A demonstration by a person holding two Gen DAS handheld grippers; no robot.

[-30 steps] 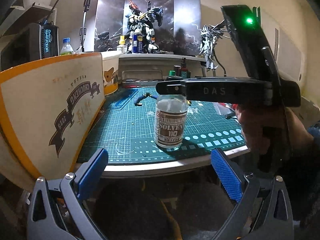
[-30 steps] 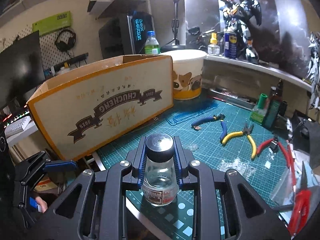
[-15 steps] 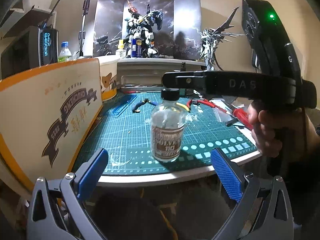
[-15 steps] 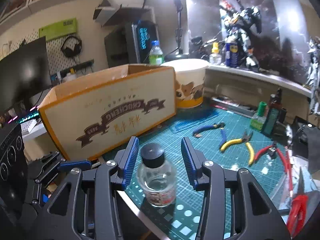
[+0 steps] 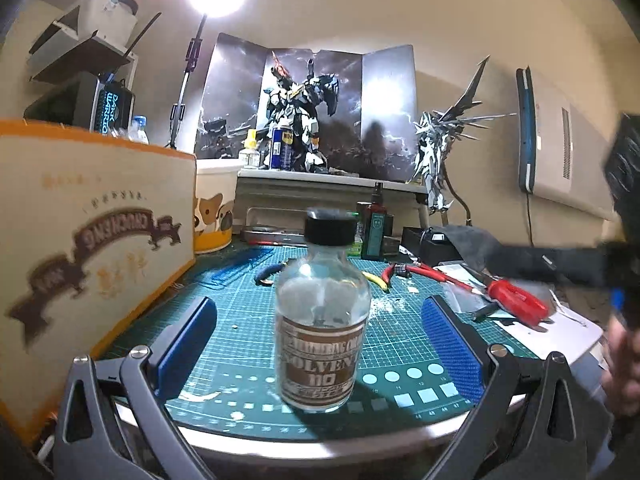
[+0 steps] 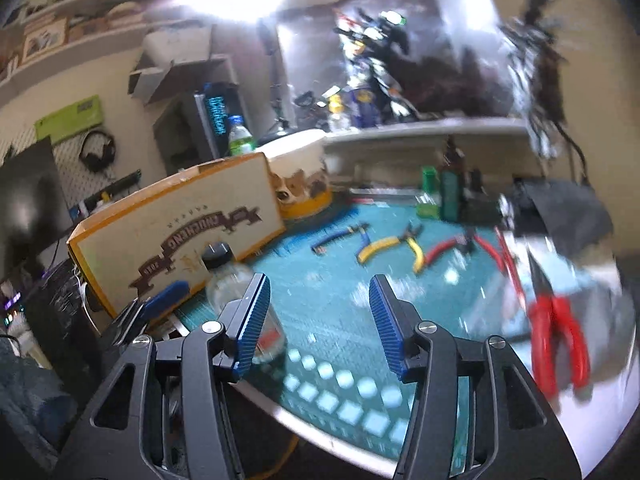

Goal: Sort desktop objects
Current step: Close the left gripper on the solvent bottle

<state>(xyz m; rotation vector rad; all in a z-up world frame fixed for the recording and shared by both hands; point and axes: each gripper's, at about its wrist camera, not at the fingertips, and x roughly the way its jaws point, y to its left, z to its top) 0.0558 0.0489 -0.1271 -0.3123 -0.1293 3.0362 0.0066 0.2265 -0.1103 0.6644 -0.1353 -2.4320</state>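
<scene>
A clear solvent bottle [image 5: 322, 316] with a black cap and a brown label stands upright near the front edge of the green cutting mat [image 5: 240, 320]. My left gripper [image 5: 320, 344] is open, its blue pads on either side of the bottle without touching it. My right gripper [image 6: 318, 320] is open and empty, to the right of the bottle [image 6: 226, 280], which shows behind its left finger. The right wrist view is blurred. The right gripper's body shows blurred at the right edge of the left wrist view [image 5: 592, 264].
A cardboard box [image 5: 80, 248] stands at the left of the mat, a white tub [image 5: 214, 208] behind it. Blue pliers [image 6: 340, 236], yellow pliers [image 6: 394, 246], red pliers [image 6: 460, 244] and red-handled cutters [image 6: 558, 332] lie on the mat. Small green bottles [image 5: 374, 228] stand at the back.
My right gripper opened, let go of the bottle and swung away to the right. My left gripper moved forward until its pads flank the bottle.
</scene>
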